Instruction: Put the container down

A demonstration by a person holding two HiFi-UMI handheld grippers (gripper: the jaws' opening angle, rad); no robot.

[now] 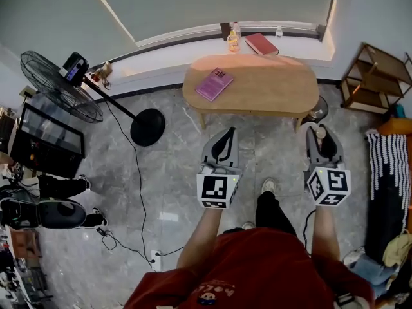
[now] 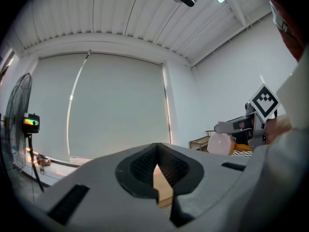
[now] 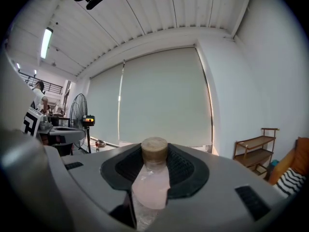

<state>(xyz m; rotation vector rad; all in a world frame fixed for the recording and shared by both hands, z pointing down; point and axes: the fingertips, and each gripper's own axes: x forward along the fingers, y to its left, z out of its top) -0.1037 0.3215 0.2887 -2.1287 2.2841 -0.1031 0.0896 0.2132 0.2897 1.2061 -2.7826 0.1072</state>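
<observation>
Well, we hold a see-through pink bottle (image 3: 150,180) with a tan cap (image 3: 154,148) in our right gripper (image 1: 320,140), pointing level; our left gripper (image 1: 223,141) is pinched together, empty, level too.

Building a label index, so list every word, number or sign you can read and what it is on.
Nothing reads clearly.
Purple book: cover print too small.
Red shirt: chest print blurred, unreadable.
Fan panel: lit display, blurred.
Marker cubes: square patterns, no words.
</observation>
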